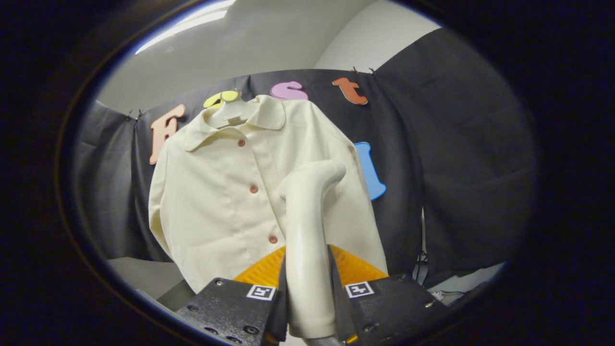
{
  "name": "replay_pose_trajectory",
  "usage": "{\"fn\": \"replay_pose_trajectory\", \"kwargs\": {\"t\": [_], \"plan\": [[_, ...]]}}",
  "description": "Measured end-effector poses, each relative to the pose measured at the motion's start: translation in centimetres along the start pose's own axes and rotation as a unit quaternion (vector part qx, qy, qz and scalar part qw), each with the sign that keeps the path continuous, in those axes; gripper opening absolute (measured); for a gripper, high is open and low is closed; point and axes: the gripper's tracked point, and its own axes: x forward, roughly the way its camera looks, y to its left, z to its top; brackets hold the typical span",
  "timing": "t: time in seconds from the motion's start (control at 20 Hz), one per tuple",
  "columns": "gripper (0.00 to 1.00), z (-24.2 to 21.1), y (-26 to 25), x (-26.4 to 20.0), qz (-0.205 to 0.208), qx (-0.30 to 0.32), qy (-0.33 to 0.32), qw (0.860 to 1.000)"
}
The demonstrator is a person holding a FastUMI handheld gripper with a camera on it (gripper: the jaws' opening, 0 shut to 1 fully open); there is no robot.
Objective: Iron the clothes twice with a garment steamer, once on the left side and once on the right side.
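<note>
Tongs [308, 307]: both fingers [283, 293] press on the handle of the steamer [307, 240], one on each side, clamped narrow around it. Steamer sits between the fingers and rises ahead of them. Long axis runs near upright, from the tongs up toward the shirt; its top end bends over and points to the right, toward the shirt's right half as seen here. The steamer's lower end is cut off between the finger bases.

Shirt [226, 192]: pale, buttoned, hangs on a hanger [229, 111] against the black cloth wall [432, 168], just beyond the steamer. Collar up, hem down, front facing the tongs. Three buttons [253, 189] visible down the placket. Whether the steamer head touches the cloth cannot be told: same pale tone, and the head overlaps the shirt.

Obstruction: the steamer covers the middle of the shirt's right half and part of the placket. An orange ribbed part [353, 266] shows just behind the fingers on both sides of the handle and hides the shirt's hem; what it belongs to is unclear.

Surroundings: pale surface [139, 276] below the shirt's left sleeve, possibly a worktop, mostly hidden. Dark cables [422, 269] hang at the wall's foot to the right of the shirt; details too small to make out.
</note>
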Motion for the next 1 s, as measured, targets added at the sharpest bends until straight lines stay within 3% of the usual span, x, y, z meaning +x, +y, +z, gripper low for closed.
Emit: {"fn": "replay_pose_trajectory", "kwargs": {"t": [0.55,1.0], "plan": [[0.39,-9.5,-4.1,-3.0,-0.025,0.025,0.055,0.998],[0.39,-13.9,-4.7,-6.6,-0.035,0.013,0.092,0.995]]}}
